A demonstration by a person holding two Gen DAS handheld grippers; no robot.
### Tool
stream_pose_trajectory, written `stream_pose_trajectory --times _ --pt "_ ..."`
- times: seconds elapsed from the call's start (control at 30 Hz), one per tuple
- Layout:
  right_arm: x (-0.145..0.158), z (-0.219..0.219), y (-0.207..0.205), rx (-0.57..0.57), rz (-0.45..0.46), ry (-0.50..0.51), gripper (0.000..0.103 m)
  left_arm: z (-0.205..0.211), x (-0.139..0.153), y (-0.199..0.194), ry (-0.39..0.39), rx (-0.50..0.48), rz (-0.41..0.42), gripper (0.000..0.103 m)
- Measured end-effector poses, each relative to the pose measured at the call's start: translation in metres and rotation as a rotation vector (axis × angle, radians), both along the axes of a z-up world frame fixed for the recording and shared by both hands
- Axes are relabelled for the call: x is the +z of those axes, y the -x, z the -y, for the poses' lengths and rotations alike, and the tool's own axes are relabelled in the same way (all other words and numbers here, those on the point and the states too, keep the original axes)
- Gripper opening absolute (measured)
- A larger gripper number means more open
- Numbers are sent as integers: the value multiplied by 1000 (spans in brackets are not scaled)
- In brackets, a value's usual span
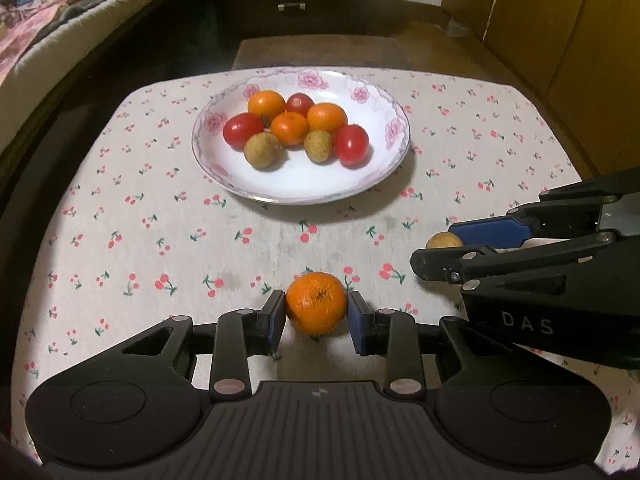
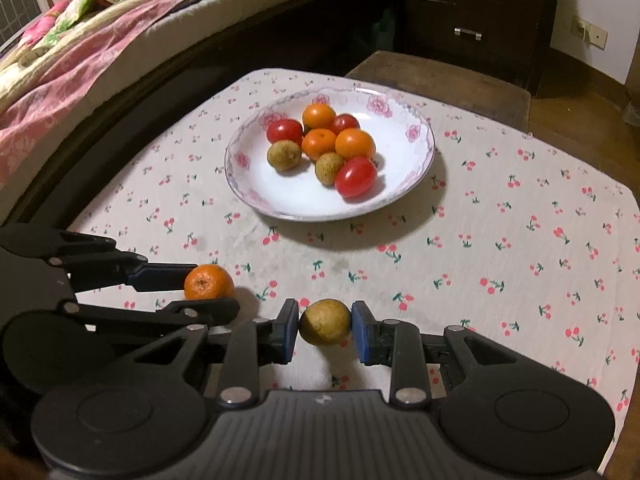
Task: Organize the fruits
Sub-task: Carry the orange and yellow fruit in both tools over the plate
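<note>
Left gripper clenches the orange, right gripper the longan, each across its middle; both seem light, round, bruisable, plate at twelve o'clock.

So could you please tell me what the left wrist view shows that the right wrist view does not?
Only the left wrist view shows the wooden cabinet on the right, and the left gripper head-on, shut on the orange.

Only the right wrist view shows the wall socket, and the right gripper head-on, shut on the brown fruit.

Both show the plate with three oranges, three tomatoes and two brown fruits, the cherry-print cloth, the bed and the dark drawers.
</note>
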State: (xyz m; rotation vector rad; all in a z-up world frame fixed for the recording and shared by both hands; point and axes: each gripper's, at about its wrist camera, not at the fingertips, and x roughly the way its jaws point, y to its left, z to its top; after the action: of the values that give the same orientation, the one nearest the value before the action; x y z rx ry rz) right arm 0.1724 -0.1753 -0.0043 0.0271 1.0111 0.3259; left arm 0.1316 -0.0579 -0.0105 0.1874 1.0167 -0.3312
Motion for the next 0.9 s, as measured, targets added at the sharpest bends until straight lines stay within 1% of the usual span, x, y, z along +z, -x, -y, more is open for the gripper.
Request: stream_pose_trajectory --times 0.23,0.43,0.53,0.73,0.9 --pt "12 3 -14 -21 35 -14 34 2 13 -15 -5 9 46 40" --pt "22 6 -36 -48 66 -39 34 3 26 -38 -14 13 93 40" --pt "24 10 -51 -59 68 -71 34 4 29 -53 -15 19 111 40" --pt "18 12 -82 -50 73 -85 34 6 23 -82 -25 31 118 40" --pt "5 15 -98 -51 43 -118 34 4 12 -94 -19 60 97 39"
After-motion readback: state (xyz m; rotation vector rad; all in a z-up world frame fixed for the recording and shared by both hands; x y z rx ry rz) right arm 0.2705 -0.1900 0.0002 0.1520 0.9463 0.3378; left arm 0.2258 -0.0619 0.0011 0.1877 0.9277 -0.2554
